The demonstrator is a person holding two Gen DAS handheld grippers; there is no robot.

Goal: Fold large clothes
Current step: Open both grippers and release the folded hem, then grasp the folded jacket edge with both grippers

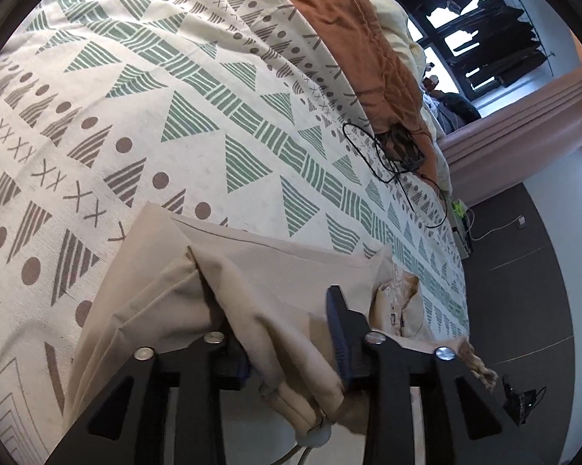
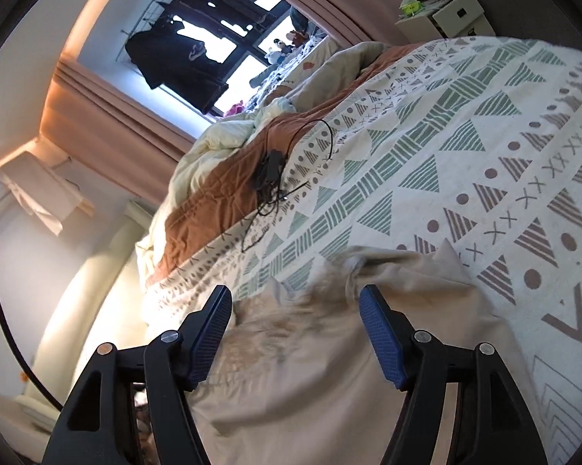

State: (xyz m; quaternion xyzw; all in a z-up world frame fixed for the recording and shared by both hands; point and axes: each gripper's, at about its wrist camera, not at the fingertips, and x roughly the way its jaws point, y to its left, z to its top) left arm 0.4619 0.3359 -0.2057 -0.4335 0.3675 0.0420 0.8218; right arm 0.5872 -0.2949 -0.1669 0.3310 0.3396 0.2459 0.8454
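Bedroom w/ window and pink curtains in the bkgd; the bed [image 1: 143, 89] wears a cream cover printed w/ green and brown triangles, an orange-brown quilt [image 1: 353, 35] bunched further up, and a black cable tangle [image 1: 391, 151] lying near it.

Task item: beige garment [image 1: 252, 271], sitting at the near edge of the bed, partly draped over the side toward the cameras.

Left tool [image 1: 287, 333]: fingers only part-way in, a thick bunch of the beige cloth wedged between them and wrapped over one finger. Looks like a grip, but whether it's pinched firm I can't tell. Tool is low, angled up along the bed, tilted hard to one side.

Right tool [image 2: 294, 329]: spread wide, nothing held. It hovers just over the garment, cloth blurred beneath the gap between the fingers. Also rolled sideways, pointing toward the quilt and window.

Risks, as I judge them:
- Left has a wad, not a clean edge, so layers may slip out unevenly and skew the fold.
- Garment hangs off the bed edge; a loose grip could let it slide to the floor.
- Right closing on bunched fabric may grab the bed cover too.
- Cable is well apart for now; a long sweep up the bed could snag it.
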